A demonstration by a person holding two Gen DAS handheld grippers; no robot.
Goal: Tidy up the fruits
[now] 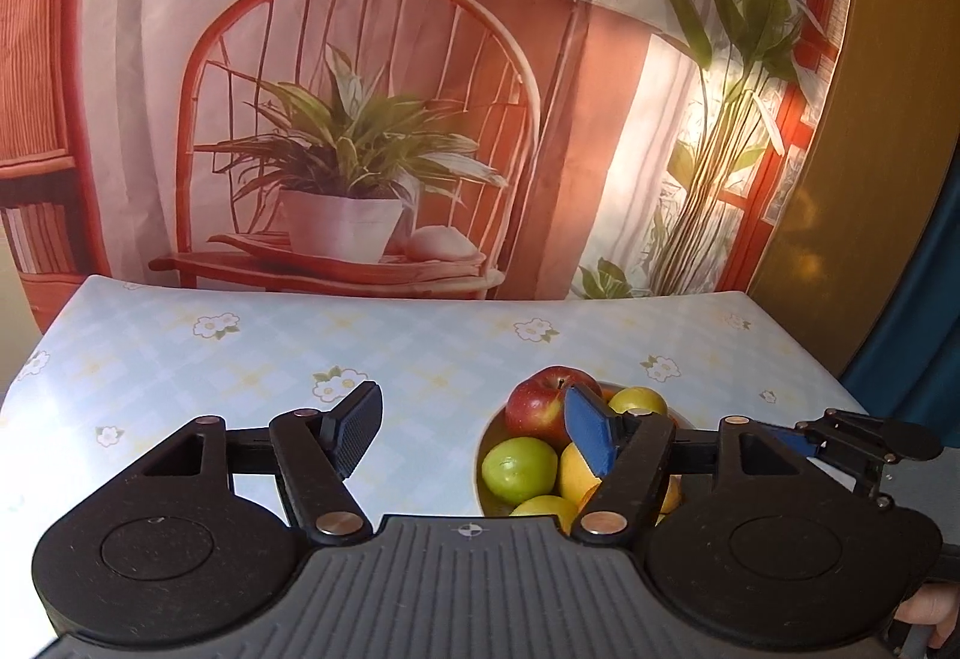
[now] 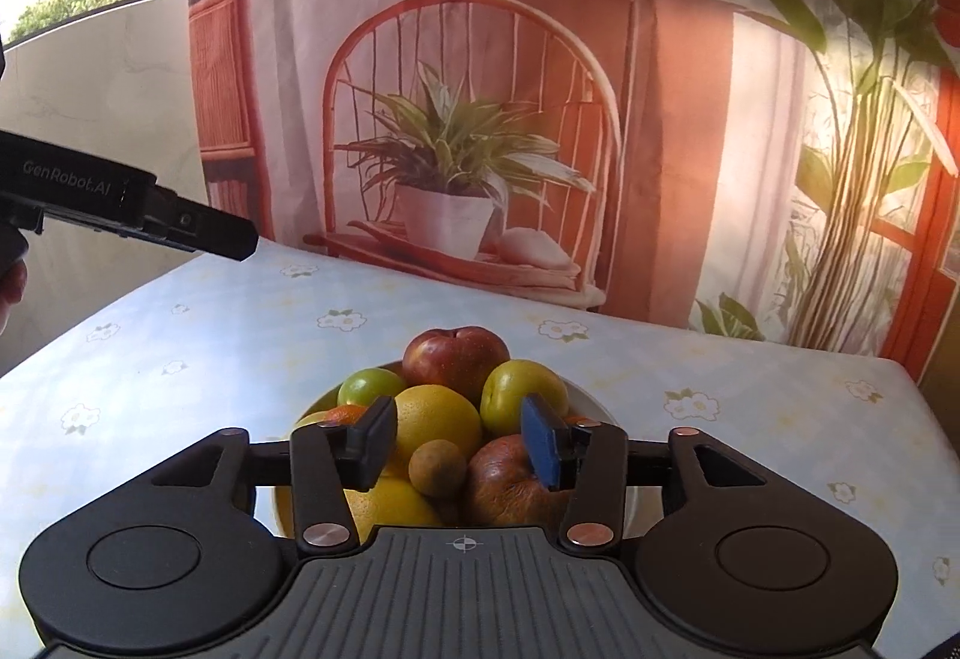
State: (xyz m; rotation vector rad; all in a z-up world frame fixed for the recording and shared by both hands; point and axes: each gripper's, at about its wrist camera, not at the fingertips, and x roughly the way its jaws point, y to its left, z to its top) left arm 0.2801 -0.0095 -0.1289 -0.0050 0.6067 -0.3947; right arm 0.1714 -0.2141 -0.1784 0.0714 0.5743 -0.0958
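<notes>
A white bowl (image 2: 600,410) heaped with fruit sits on the flowered tablecloth. On top lie a red apple (image 2: 456,359), two green fruits (image 2: 369,386) (image 2: 522,401), a yellow citrus (image 2: 435,419), a small brown fruit (image 2: 437,468) and a reddish-brown fruit (image 2: 510,485). My right gripper (image 2: 461,437) hovers open just above the pile, pads apart and pressing on nothing. In the left wrist view the bowl (image 1: 487,437) with the apple (image 1: 540,401) lies to the right. My left gripper (image 1: 474,413) is open over bare cloth beside the bowl, with nothing between its fingers.
The table (image 1: 270,359) has a pale blue checked cloth with white flowers. A printed backdrop of a chair and potted plant (image 1: 348,149) hangs right behind its far edge. The other gripper's body (image 2: 180,221) reaches in from the left in the right wrist view.
</notes>
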